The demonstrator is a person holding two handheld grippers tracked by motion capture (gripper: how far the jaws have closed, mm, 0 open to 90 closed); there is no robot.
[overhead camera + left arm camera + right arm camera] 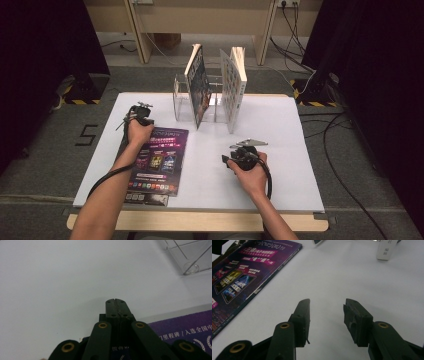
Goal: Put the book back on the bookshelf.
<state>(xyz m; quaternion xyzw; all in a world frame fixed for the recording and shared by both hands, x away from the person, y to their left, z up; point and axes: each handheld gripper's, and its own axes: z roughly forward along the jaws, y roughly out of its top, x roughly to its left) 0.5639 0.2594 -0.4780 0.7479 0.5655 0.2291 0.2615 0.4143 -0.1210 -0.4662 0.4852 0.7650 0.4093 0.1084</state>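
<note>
Purple magazine flat on the white table

The magazine (157, 161) lies face up, closed, on the left half of the table (280, 165), its long side running away from the near edge and slightly skewed. Its dark purple cover carries pink and white lettering, three small picture panels mid-page and a row of tiny logos toward the table's near edge.
</note>
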